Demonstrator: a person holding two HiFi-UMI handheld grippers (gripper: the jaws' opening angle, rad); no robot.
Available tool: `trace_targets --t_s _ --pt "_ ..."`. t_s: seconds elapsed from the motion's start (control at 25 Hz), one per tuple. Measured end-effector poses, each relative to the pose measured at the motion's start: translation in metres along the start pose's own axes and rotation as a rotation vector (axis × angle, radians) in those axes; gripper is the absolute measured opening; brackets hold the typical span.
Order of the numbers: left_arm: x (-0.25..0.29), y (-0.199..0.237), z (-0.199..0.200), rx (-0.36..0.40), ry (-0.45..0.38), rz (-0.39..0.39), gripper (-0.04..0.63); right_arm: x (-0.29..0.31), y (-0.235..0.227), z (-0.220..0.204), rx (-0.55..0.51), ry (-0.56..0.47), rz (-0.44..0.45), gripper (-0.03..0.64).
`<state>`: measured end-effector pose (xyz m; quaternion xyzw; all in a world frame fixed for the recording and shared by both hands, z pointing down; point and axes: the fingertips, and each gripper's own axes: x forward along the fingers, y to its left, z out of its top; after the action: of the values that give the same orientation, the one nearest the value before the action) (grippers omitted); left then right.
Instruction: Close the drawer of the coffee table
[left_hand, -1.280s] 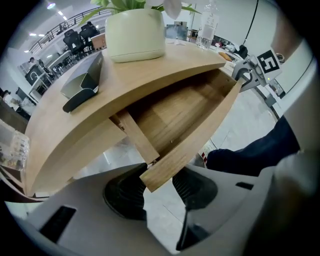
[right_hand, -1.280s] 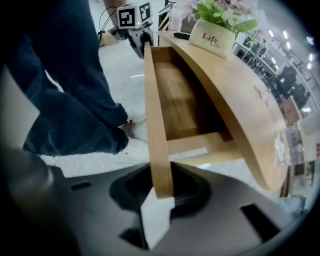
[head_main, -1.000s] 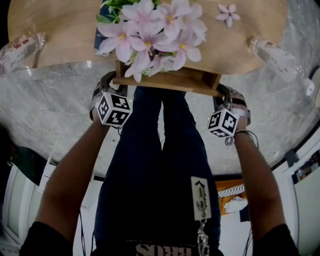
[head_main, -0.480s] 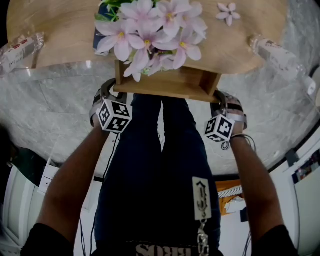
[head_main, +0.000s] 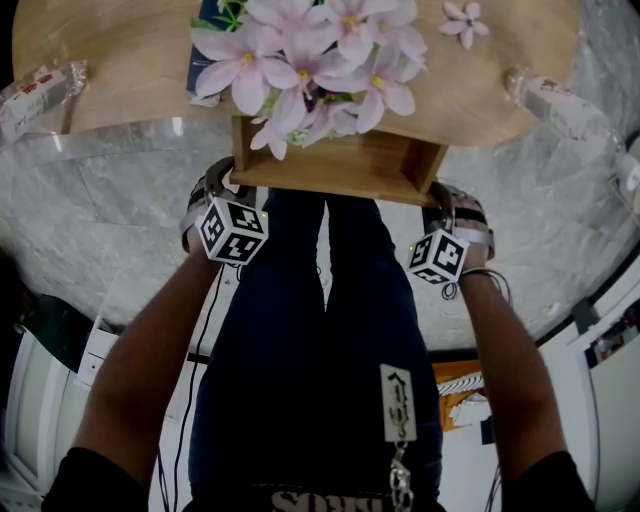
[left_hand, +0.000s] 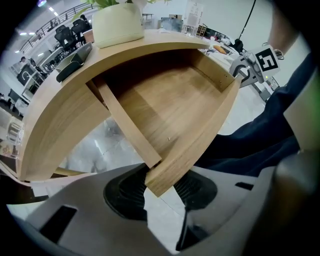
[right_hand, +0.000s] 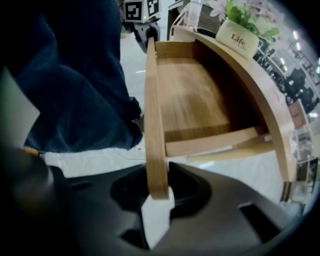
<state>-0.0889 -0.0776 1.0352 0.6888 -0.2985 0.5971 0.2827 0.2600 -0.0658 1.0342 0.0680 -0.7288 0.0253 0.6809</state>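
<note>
Drawer (head_main: 340, 160) partly open; left gripper (left_hand: 161, 186), right gripper (right_hand: 158, 192) clamp front-edge corners.

Looking down, I find the pink flowers (head_main: 310, 60) cover their cream pot (left_hand: 117, 24) and the back of the light wooden drawer (head_main: 340, 162); the round wooden tabletop (head_main: 120, 60) runs off the top edge, a clear plastic bottle (head_main: 35, 100) off the left

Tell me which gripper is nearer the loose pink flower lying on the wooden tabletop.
Right. The right gripper holds the right end of the open wooden drawer, toward the loose pink flower; the left gripper holds its left end.
</note>
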Motion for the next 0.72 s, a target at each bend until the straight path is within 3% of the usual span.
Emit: trace_targets --t_s 0.4,0.72 --pt "-0.015 0.007 0.011 -0.018 -0.023 0.002 0.168 -0.014 -0.012 0.003 0.034 -0.013 -0.003 0.103" --pt "-0.006 0.053 0.062 -0.049 -0.089 0.063 0.173 -0.008 -0.076 0.011 0.082 -0.019 -0.068 0.110"
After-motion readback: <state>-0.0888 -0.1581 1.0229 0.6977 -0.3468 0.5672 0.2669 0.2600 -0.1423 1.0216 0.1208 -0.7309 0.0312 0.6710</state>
